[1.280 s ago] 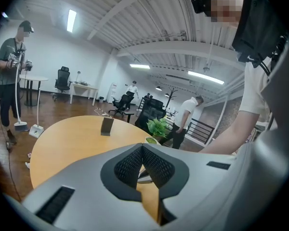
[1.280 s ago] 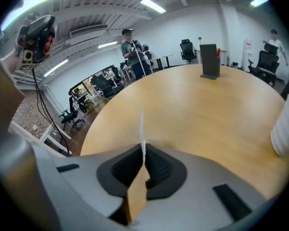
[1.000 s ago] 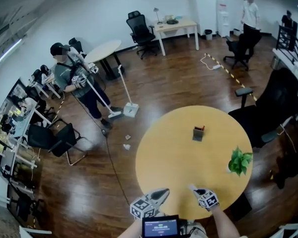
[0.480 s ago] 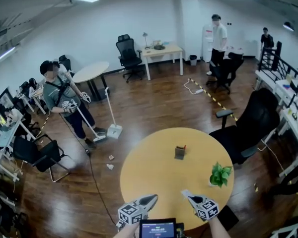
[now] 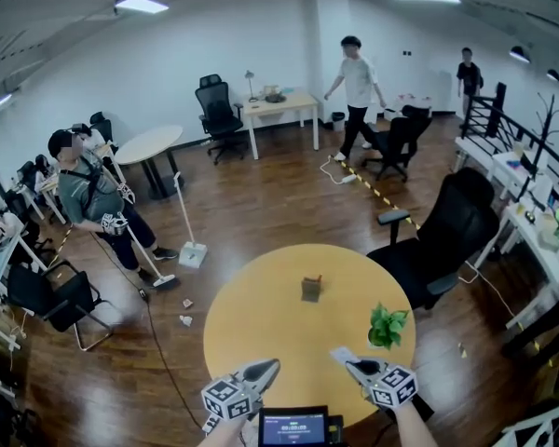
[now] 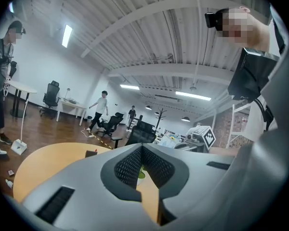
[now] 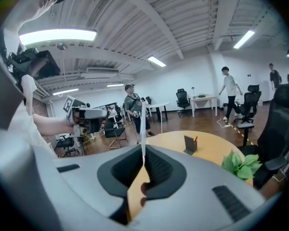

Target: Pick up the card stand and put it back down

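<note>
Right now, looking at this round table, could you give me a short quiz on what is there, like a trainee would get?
1. Pick one: what is between the jaws of the right gripper? A) a thin white card B) a plant leaf C) nothing
2. True or false: the card stand sits at the very edge of the table.
3. Fill in: in the head view, the small potted plant stands to the ___ of the card stand.

Key: 1 A, the jaws are closed on the card. 2 false, it stands near the middle. 3 right.
</note>
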A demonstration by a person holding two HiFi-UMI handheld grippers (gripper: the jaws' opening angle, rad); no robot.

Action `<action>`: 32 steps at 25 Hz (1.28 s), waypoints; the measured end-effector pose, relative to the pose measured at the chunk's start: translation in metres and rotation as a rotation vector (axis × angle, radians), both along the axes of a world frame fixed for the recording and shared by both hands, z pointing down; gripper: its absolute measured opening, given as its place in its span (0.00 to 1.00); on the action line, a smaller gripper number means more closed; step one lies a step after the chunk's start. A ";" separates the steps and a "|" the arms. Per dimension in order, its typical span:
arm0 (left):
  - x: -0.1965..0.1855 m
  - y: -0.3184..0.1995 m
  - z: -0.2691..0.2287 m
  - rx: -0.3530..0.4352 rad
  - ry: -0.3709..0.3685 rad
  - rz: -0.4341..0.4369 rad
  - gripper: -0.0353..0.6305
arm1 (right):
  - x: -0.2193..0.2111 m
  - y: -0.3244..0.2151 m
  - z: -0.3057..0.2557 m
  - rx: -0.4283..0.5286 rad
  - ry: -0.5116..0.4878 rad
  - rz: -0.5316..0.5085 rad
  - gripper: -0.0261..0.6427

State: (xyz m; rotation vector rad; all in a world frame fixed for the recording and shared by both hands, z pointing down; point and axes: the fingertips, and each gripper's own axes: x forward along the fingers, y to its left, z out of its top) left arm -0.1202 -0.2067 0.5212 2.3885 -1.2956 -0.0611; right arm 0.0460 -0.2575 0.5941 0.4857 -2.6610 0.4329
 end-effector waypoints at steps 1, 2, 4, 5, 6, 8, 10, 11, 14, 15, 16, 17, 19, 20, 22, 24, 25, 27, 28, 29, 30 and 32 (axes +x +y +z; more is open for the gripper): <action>0.002 0.001 -0.002 0.002 0.001 -0.004 0.06 | 0.005 0.002 -0.007 0.001 0.001 -0.006 0.08; 0.004 0.002 -0.004 0.003 0.003 -0.009 0.06 | 0.010 0.004 -0.013 0.003 0.001 -0.012 0.08; 0.009 0.004 -0.007 0.011 0.006 -0.017 0.06 | 0.019 0.007 -0.026 0.009 0.000 -0.025 0.08; 0.012 0.005 -0.009 0.018 0.008 -0.018 0.06 | 0.024 0.008 -0.032 0.014 -0.003 -0.033 0.08; 0.016 0.005 -0.012 0.027 0.009 -0.018 0.06 | 0.029 0.009 -0.039 0.021 -0.008 -0.042 0.08; 0.026 0.004 -0.019 0.047 0.007 -0.014 0.06 | 0.038 0.010 -0.052 0.042 -0.019 -0.059 0.08; 0.034 0.003 -0.029 0.065 0.002 -0.009 0.06 | 0.047 0.010 -0.066 0.061 -0.017 -0.071 0.08; 0.037 0.003 -0.034 0.073 -0.001 -0.006 0.06 | 0.050 0.010 -0.072 0.068 -0.012 -0.078 0.08; 0.042 0.007 -0.049 0.097 -0.017 0.005 0.06 | 0.056 0.012 -0.086 0.086 -0.023 -0.101 0.08; 0.043 0.008 -0.053 0.103 -0.024 0.009 0.06 | 0.057 0.012 -0.092 0.089 -0.035 -0.105 0.08; 0.043 0.009 -0.056 0.109 -0.031 0.013 0.06 | 0.057 0.012 -0.099 0.093 -0.052 -0.108 0.08; 0.043 0.009 -0.059 0.114 -0.038 0.016 0.06 | 0.056 0.011 -0.106 0.096 -0.067 -0.110 0.08; 0.042 0.005 -0.066 0.124 -0.052 0.023 0.06 | 0.054 0.009 -0.121 0.103 -0.090 -0.115 0.08; 0.042 0.001 -0.070 0.129 -0.063 0.027 0.06 | 0.054 0.007 -0.128 0.109 -0.095 -0.118 0.08; 0.045 -0.006 -0.077 0.135 -0.095 0.030 0.06 | 0.055 0.003 -0.140 0.122 -0.100 -0.126 0.08; 0.047 -0.010 -0.082 0.138 -0.116 0.028 0.06 | 0.055 0.002 -0.149 0.125 -0.118 -0.137 0.08; 0.046 -0.012 -0.085 0.140 -0.119 0.026 0.06 | 0.053 0.002 -0.152 0.124 -0.128 -0.142 0.08; 0.043 -0.015 -0.089 0.144 -0.118 0.018 0.06 | 0.048 0.001 -0.158 0.127 -0.134 -0.148 0.08; 0.041 -0.016 -0.090 0.145 -0.115 0.014 0.06 | 0.046 0.000 -0.159 0.130 -0.132 -0.152 0.08; 0.039 -0.017 -0.091 0.144 -0.110 0.010 0.06 | 0.045 0.000 -0.160 0.134 -0.127 -0.156 0.08; 0.038 -0.016 -0.090 0.141 -0.105 0.006 0.06 | 0.044 0.001 -0.159 0.137 -0.122 -0.162 0.08; 0.037 -0.014 -0.087 0.129 -0.096 0.001 0.06 | 0.043 0.004 -0.155 0.137 -0.114 -0.173 0.08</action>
